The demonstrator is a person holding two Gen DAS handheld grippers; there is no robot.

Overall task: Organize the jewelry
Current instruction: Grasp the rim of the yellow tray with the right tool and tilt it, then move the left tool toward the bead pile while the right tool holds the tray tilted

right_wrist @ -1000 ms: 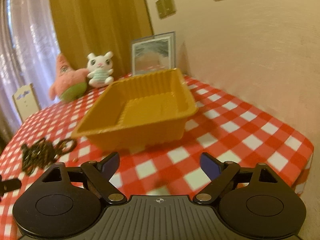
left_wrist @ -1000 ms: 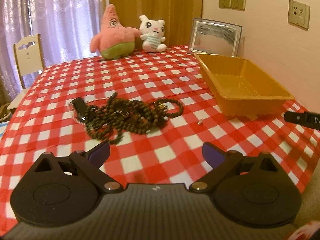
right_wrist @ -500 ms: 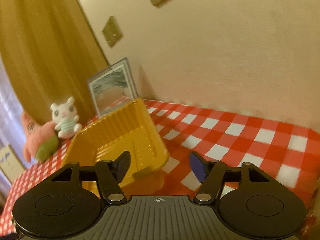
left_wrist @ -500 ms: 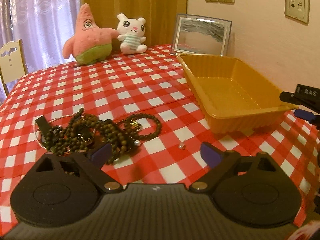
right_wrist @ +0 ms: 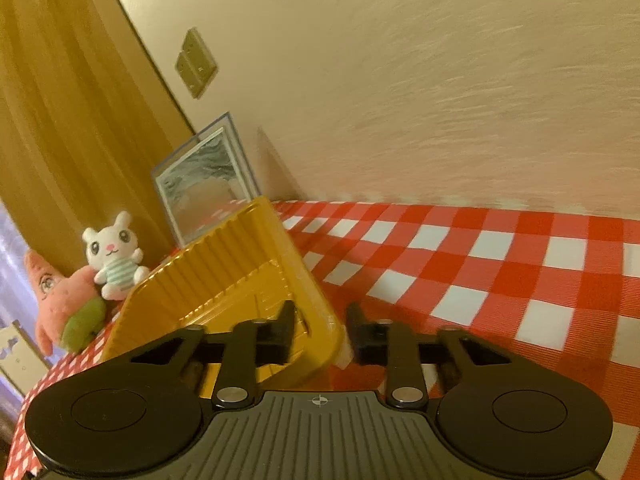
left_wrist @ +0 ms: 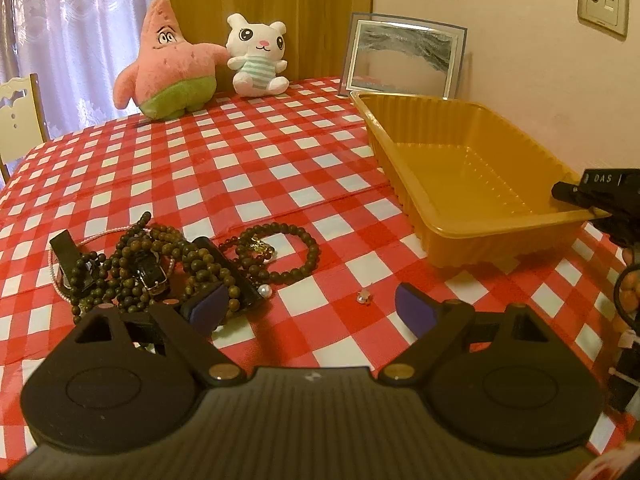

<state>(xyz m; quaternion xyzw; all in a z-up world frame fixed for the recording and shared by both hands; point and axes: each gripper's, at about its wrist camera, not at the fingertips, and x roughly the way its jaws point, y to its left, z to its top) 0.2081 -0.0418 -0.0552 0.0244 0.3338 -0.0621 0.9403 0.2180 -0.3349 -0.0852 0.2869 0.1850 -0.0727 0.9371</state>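
Observation:
A tangle of dark wooden bead strings and a black watch, the jewelry pile (left_wrist: 172, 264), lies on the checked cloth at the left. A small stud (left_wrist: 364, 298) sits alone on the cloth. My left gripper (left_wrist: 312, 308) hovers wide open over both, its jaws closing slightly, the left fingertip (left_wrist: 208, 304) above the pile's edge and nothing pressed between the pads. The yellow tray (left_wrist: 480, 224) stands at the right, with nothing inside it. My right gripper (right_wrist: 320, 320) is rolled sideways, its jaws closing onto the near corner rim of the tray (right_wrist: 224, 276), which fills the gap.
A pink star plush (left_wrist: 168, 68), a white bunny plush (left_wrist: 258, 56) and a picture frame (left_wrist: 404, 56) stand at the table's far edge by the curtain and wall. A white chair (left_wrist: 20, 112) is at the far left. The wall runs just behind the tray.
My left gripper came forward, closer to the bead pile and stud. My right gripper rolled, moved up to the tray's corner and its jaws went from wide to nearly together around the rim.

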